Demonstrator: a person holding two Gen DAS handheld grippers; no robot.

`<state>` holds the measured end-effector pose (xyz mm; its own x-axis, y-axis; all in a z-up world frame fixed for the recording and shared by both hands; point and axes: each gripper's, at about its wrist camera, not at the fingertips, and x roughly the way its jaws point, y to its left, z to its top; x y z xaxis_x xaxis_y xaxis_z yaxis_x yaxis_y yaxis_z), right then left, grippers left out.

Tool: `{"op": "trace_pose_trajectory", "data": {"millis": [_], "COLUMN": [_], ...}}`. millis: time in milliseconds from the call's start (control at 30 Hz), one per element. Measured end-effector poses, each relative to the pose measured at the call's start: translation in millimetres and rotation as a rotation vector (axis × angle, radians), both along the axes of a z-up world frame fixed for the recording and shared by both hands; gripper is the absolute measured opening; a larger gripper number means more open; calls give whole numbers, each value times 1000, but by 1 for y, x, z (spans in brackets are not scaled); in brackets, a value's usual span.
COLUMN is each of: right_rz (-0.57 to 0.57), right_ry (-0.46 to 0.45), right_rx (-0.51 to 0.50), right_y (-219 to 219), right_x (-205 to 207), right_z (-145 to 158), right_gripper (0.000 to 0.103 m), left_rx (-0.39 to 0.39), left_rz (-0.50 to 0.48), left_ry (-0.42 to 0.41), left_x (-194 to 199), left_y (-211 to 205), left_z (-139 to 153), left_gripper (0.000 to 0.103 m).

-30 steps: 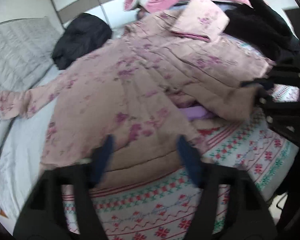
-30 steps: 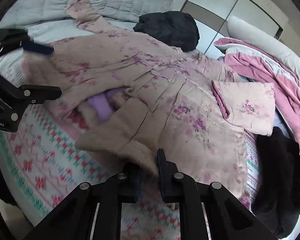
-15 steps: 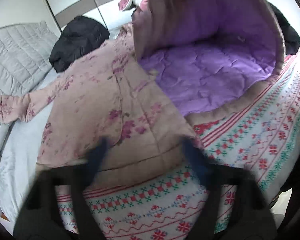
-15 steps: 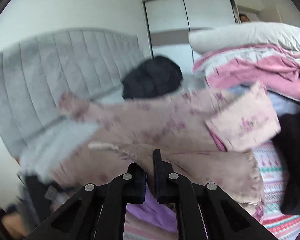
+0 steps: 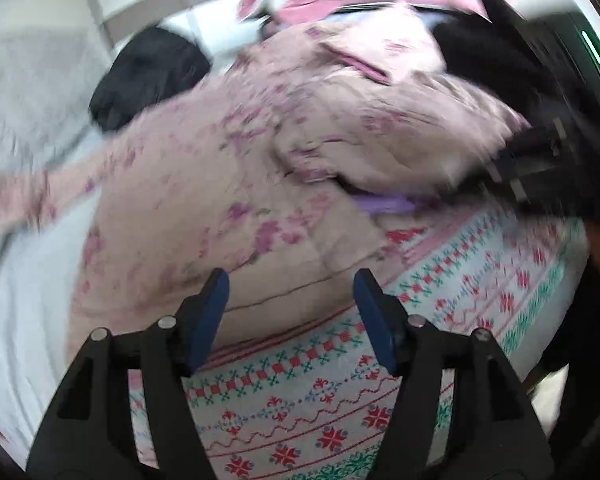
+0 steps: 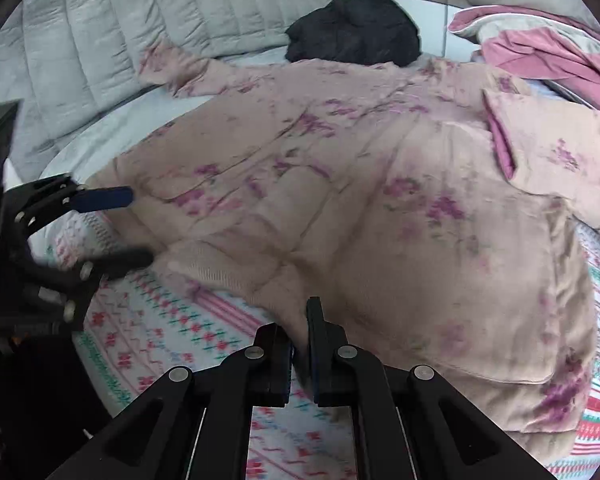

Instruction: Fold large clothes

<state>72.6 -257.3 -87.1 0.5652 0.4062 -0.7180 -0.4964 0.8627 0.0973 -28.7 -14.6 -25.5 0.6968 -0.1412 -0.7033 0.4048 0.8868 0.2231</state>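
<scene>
A large pink floral quilted coat lies spread over the bed, with a strip of its purple lining showing at the front overlap. My left gripper hovers over the coat's lower hem. Its blue pads stand apart and the jaws are opening, pressing on nothing. It also shows at the left of the right wrist view as the left gripper. My right gripper is shut on the coat's front edge near the hem. In the left wrist view the right gripper is a blurred shape at the coat's right side.
The bed carries a patterned bedspread and a pale sheet. A black garment lies by the grey quilted headboard. A matching pink floral piece, a pink blanket pile and another black garment sit on the right.
The right gripper swung the coat's front panel up, baring the purple lining, then brought it back down flat over the coat. The left gripper stayed near the hem.
</scene>
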Motion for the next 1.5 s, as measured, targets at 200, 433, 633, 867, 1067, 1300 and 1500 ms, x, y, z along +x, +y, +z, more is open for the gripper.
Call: {"op": "trace_pose_trajectory", "data": {"millis": [200,433,633,867,1067,1300,1500], "right_rz": [78,91,-38,-4,30,88,113], "right_ry": [-205,-159,-232,-200,-280,-48,-100], "right_rx": [-256,-54,236,232,236,233,331], "right_y": [34,27,-19,-4,12,34,19], "right_x": [-9,5,6,7,-14,9,6], "right_z": [5,15,67,48,57,-3,22], "right_gripper": [32,14,11,10,10,10,10], "left_rx": [93,142,-43,-372,-676,-714,-647], "left_rz": [-88,-43,74,207,341,234,60], "left_ry": [-25,2,85,26,-82,-106,-25], "left_x": [-4,10,37,49,60,55,52], "left_y": [-25,-32,-2,50,111,81,11], "left_z": [-7,-18,-4,45,91,106,94], "left_gripper": [76,70,9,7,7,7,6]}}
